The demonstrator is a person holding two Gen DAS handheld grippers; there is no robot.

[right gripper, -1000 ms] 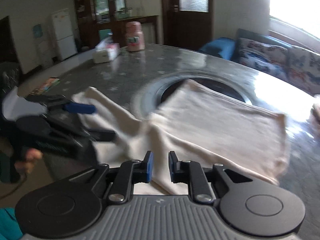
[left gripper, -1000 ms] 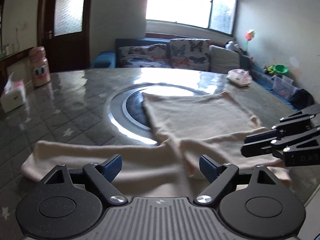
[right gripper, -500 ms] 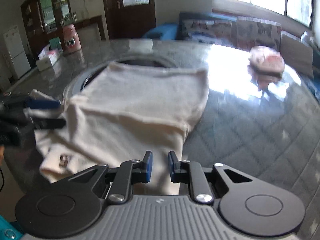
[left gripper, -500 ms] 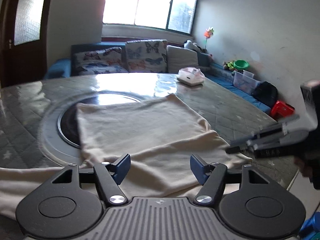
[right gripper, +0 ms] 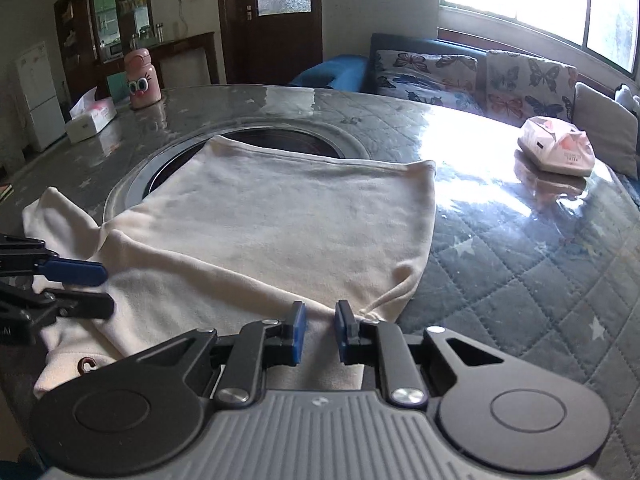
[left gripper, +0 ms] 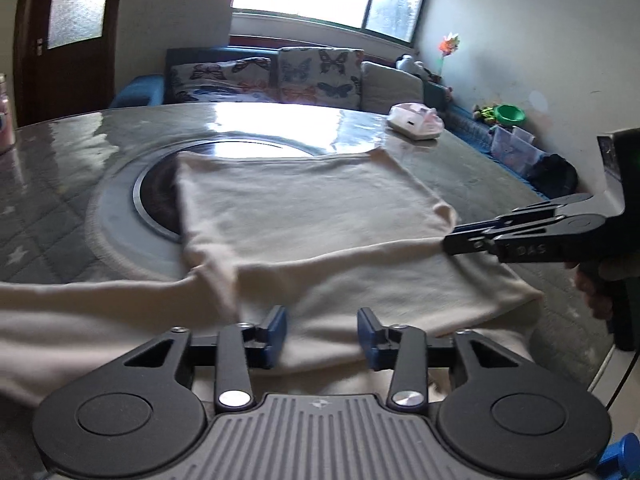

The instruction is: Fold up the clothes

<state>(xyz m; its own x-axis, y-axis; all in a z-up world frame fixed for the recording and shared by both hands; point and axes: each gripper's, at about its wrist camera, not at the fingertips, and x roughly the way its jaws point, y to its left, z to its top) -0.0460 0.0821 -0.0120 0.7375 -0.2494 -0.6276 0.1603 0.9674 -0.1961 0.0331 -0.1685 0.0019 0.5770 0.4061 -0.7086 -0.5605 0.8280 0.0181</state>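
1. Daylight from a wide window falls on a large grey quilted table (right gripper: 520,264) with a dark round inset (right gripper: 280,140) at its middle; a sofa with butterfly cushions (left gripper: 280,80) stands behind it.
2. Across the near half of that inset and toward the table's near edge lies the cream garment (right gripper: 280,216), body flat, one sleeve (right gripper: 56,216) trailing off to the inset's left side in the right wrist view.
3. On the far side of the inset from the sleeve sits a pink-and-white tissue pack (right gripper: 556,150); a pink bottle (right gripper: 141,80) and a tissue box (right gripper: 90,118) stand beyond the inset to the left.
4. The right gripper (right gripper: 319,332) has its jaws nearly together, with a ridge of the garment's near corner between them; it appears to be pinching that cloth, though the pads' contact is partly hidden.
5. The left gripper (left gripper: 322,334) has just been closing its jaws; they stand a gap apart over the garment's near hem, with cloth lying between them but not yet pressed.
6. My reading: both hands are securing the near edge for a fold toward the inset.
7. To do it well, the left jaws should close fully on one layer of hem before any lift, and both hands should rise together, keeping the edge taut and level so it lands square.
8. Risk: an uneven pull would drag the body off the inset and wrinkle it.
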